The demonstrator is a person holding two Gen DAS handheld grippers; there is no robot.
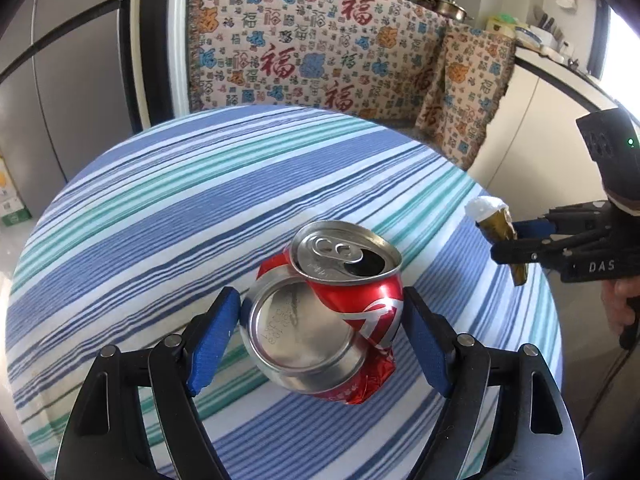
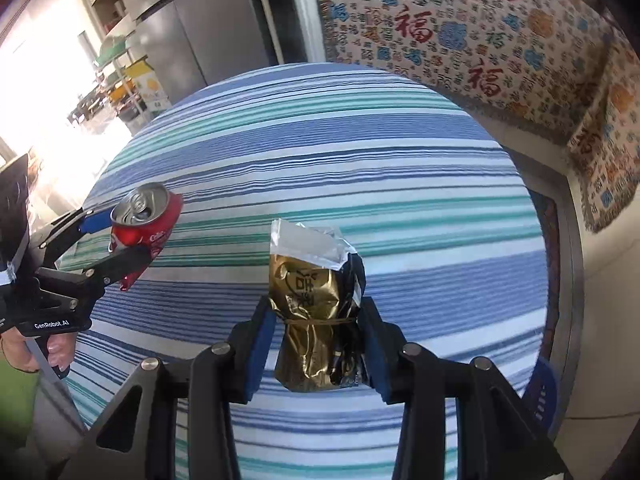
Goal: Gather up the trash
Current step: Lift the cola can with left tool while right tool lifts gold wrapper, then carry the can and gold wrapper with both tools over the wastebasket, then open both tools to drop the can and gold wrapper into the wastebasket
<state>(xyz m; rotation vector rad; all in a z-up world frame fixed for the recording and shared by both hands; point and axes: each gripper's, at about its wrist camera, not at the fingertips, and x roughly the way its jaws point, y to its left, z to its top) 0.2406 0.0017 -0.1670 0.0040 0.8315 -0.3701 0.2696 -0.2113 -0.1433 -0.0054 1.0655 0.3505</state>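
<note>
My left gripper [image 1: 322,326] is shut on a crushed red soda can [image 1: 326,312], held above the round table with the blue, teal and white striped cloth [image 1: 160,208]. My right gripper [image 2: 318,332] is shut on a crumpled gold and black snack wrapper [image 2: 312,308] with a silver torn top, also above the table. The right gripper with the wrapper [image 1: 498,230] shows at the right edge of the left wrist view. The left gripper with the can [image 2: 146,222] shows at the left of the right wrist view.
A patterned blanket with red characters [image 1: 312,52] hangs behind the table. A grey fridge [image 1: 60,80] stands at the left. A white counter with pots and kitchen items [image 1: 540,40] runs along the right. A blue basket [image 2: 542,392] sits low at the table's right side.
</note>
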